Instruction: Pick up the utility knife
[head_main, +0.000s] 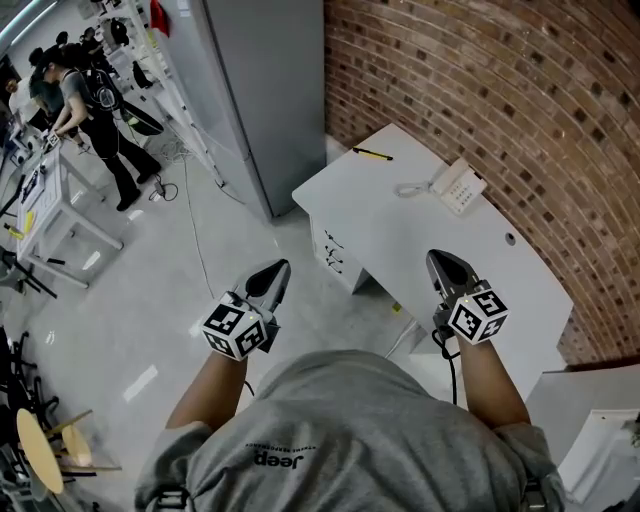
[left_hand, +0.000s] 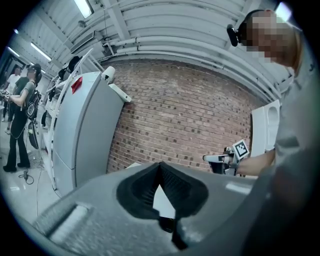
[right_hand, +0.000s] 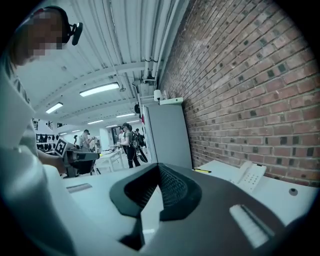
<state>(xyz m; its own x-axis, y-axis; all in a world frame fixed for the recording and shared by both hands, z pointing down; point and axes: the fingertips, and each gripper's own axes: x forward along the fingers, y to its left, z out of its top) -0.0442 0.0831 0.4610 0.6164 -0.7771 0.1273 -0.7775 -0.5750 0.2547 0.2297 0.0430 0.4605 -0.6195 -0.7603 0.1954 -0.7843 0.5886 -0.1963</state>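
The utility knife (head_main: 372, 154), yellow and black, lies at the far end of the white desk (head_main: 400, 240), near the brick wall. In the right gripper view the utility knife (right_hand: 202, 171) shows small, well ahead of the jaws. My left gripper (head_main: 279, 268) hangs over the floor to the left of the desk, shut and empty. Over the desk's near part my right gripper (head_main: 441, 260) is also shut with nothing in it. Both are far short of the knife. In their own views the left gripper (left_hand: 160, 165) and right gripper (right_hand: 159, 167) show jaws closed tip to tip.
A white telephone (head_main: 457, 186) with a coiled cord sits on the desk right of the knife. A tall grey cabinet (head_main: 260, 90) stands left of the desk against the brick wall (head_main: 520, 90). People work at tables (head_main: 60, 200) far left. Cables lie on the floor.
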